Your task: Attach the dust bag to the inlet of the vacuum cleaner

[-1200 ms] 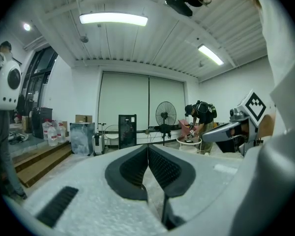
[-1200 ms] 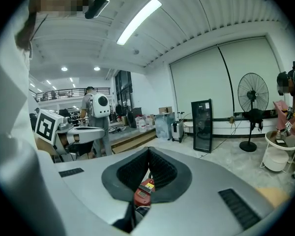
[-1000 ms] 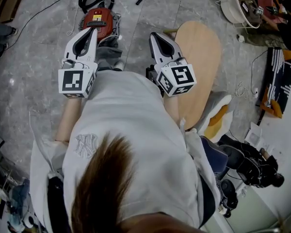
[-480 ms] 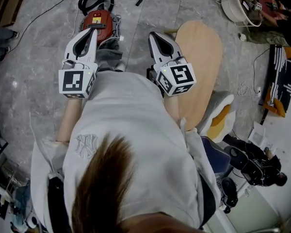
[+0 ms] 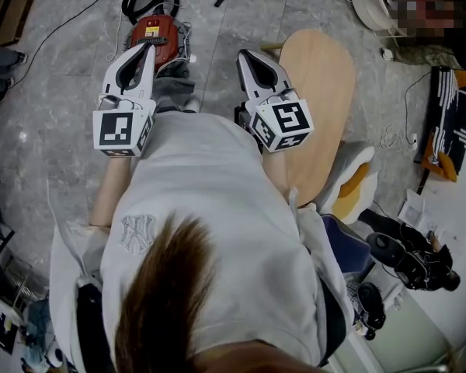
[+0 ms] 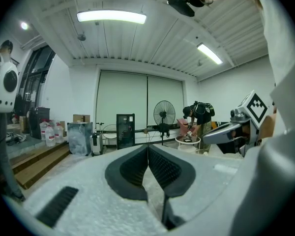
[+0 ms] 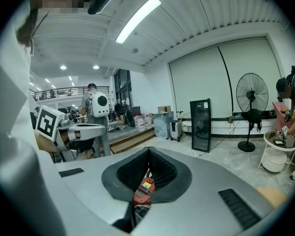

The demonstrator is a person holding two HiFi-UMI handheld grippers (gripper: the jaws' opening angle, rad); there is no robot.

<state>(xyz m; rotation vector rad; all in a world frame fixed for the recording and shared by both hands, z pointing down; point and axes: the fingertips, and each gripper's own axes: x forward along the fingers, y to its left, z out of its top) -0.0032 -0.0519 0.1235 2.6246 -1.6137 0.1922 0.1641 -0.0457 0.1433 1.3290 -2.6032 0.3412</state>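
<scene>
While closed, left gripper [image 5: 145,50] and right gripper [image 5: 244,55] near vacuum cleaner [image 5: 157,31].

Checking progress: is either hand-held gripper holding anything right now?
No, the left hand-held gripper and right hand-held gripper are shut with nothing between their jaws.

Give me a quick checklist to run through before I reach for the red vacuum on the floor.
1. The left gripper is empty: ok.
2. The right gripper is empty: ok.
3. Jaws apart for a grasp: not ok, both pairs are together.
4. The red vacuum cleaner is in sight ahead: ok.
5. The dust bag is found: cannot tell; a grey thing lies beside the vacuum, partly hidden.
6. The inlet shows: cannot tell.
</scene>
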